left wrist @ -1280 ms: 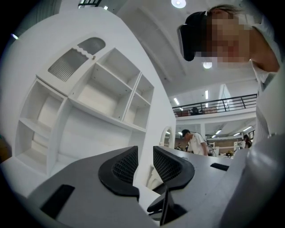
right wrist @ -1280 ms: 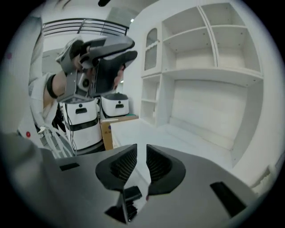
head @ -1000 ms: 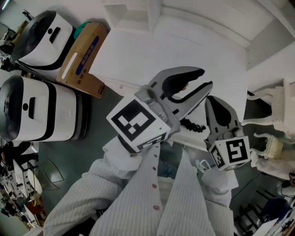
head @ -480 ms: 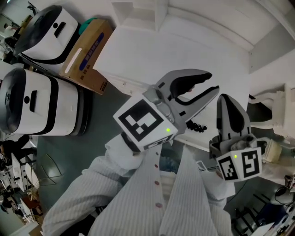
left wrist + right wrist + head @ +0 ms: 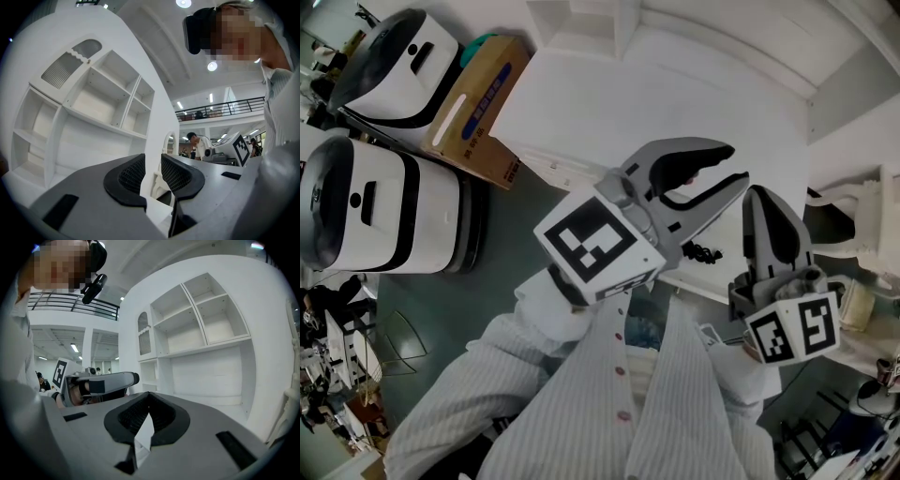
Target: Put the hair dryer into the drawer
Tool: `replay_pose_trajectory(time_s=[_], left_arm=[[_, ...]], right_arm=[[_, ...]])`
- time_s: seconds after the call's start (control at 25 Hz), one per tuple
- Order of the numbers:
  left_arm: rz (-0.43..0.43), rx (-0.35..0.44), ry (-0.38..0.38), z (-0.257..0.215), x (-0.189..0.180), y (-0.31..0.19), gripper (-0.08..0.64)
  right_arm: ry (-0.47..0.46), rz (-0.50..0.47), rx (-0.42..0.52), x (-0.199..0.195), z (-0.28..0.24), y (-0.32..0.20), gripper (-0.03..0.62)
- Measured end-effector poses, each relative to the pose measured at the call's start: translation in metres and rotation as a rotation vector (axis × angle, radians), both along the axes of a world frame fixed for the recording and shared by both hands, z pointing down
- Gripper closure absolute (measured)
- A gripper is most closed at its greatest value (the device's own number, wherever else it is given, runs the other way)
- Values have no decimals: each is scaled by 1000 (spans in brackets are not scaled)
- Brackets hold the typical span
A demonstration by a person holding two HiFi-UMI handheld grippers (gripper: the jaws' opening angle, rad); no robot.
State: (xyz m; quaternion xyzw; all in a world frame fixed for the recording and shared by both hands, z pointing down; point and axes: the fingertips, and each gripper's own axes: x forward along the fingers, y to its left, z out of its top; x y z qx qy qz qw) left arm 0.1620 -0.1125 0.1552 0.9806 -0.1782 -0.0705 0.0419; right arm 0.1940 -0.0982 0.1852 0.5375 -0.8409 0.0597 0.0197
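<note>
left gripper (image 5: 151,174): jaws are standing a narrow gap apart and gripping nothing; the pads are black and finely ribbed, set in smooth grey shells.
right gripper (image 5: 146,420): jaws are meeting at the tips with nothing between them; it has the same black ribbed pads and grey shells.
hair dryer: no view is showing its body, so I cannot tell where it is.
coiled cord (image 5: 698,251): black and springy, lying at the tabletop's near edge between the two grippers.
tabletop (image 5: 609,103): white, smooth and flat.
shelf unit (image 5: 93,108): white, with boxy open compartments and a slatted arch on top.
cardboard box (image 5: 473,112): brown, sitting left of the tabletop.
rounded appliances (image 5: 375,211): two of them, white with black bands, sitting beside the box.
</note>
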Motion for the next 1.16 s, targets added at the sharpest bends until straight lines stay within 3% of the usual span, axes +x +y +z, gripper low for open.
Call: replay_pose_trajectory(time_s=[0.6, 1.16], left_arm=[[10, -19, -18, 3, 1, 0, 447], [62, 10, -24, -24, -2, -15, 448]], right_arm=[[-3, -10, -6, 3, -1, 1, 581], [37, -16, -5, 18, -1, 1, 581]])
